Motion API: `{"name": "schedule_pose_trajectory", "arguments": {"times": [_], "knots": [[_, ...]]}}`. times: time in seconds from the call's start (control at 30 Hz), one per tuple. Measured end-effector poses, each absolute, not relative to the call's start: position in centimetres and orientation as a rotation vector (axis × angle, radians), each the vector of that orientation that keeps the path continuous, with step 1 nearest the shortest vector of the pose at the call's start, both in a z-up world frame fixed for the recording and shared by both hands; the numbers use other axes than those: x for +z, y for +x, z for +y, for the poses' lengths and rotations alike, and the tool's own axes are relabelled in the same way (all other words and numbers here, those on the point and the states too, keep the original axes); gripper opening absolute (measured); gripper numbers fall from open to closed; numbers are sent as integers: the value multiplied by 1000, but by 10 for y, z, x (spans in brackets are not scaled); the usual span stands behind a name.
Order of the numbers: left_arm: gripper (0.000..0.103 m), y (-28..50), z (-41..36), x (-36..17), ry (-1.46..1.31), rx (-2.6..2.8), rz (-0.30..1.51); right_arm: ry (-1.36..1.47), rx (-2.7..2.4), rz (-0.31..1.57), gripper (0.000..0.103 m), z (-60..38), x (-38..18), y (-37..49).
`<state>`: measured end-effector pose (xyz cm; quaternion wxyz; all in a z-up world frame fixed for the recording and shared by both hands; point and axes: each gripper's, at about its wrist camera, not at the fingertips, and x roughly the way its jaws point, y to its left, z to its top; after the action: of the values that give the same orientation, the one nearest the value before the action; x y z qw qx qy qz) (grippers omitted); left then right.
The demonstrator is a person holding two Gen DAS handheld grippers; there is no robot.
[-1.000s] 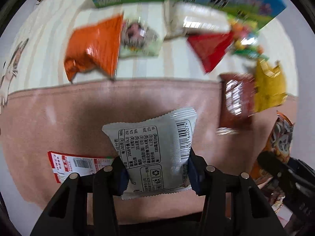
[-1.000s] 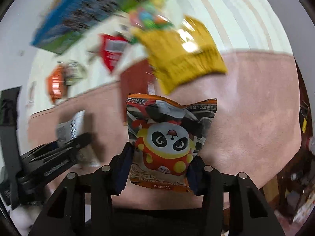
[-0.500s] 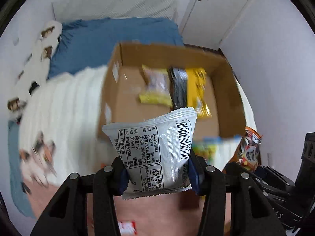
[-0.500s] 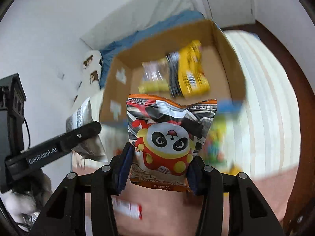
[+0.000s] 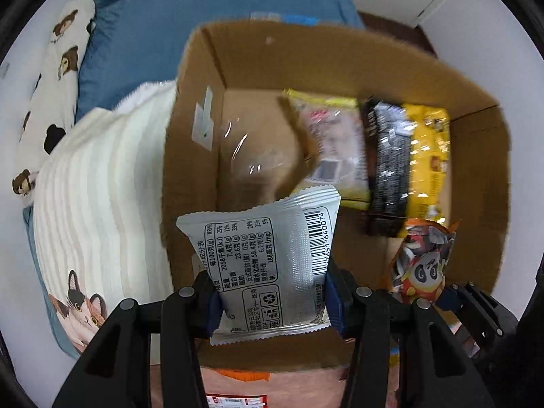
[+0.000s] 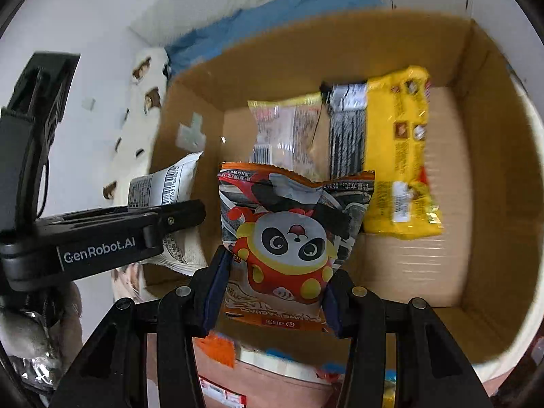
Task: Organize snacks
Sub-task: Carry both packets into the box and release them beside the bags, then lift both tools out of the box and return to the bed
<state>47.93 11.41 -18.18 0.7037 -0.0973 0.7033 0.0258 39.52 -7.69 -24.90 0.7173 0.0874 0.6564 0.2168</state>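
Observation:
My left gripper (image 5: 272, 302) is shut on a silver snack packet (image 5: 268, 265) and holds it over the near left part of an open cardboard box (image 5: 197, 142). My right gripper (image 6: 273, 289) is shut on an orange panda snack bag (image 6: 289, 238), held over the near edge of the same box (image 6: 493, 204). The panda bag also shows in the left wrist view (image 5: 421, 265), and the silver packet in the right wrist view (image 6: 159, 187). Inside the box lie a clear pink packet (image 5: 333, 146), a black packet (image 5: 387, 163) and a yellow packet (image 5: 428, 156).
The box stands on a bed with a white striped blanket (image 5: 102, 187), a blue sheet (image 5: 170, 27) and a bear-print pillow (image 5: 51, 78). More snack packets lie on the pink surface below the box (image 6: 217, 391). A white wall is behind.
Both grippers have swung up from the snacks spread on the pink surface to the cardboard box and moved closer over it. Each still holds its packet.

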Motion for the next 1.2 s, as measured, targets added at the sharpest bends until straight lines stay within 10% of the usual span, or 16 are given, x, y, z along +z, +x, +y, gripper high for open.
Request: {"name": "schedule_pose_trajectory", "arguments": {"times": [0.23,0.37,0.43,1.2], "knots": [[47,480,117,-214,-216,55,1656,182,509,1549,53,-61,-287,408],[64,478,120,-220,-239,53,1642,137,508,1608,97,-53,-300,415],[86,478,120,-219,-229,52,1634,130,498,1612,97,-52,-302,417],[87,397,94,-114,-184,66,1214,74,325,1305,97,-149,-201,355]]}}
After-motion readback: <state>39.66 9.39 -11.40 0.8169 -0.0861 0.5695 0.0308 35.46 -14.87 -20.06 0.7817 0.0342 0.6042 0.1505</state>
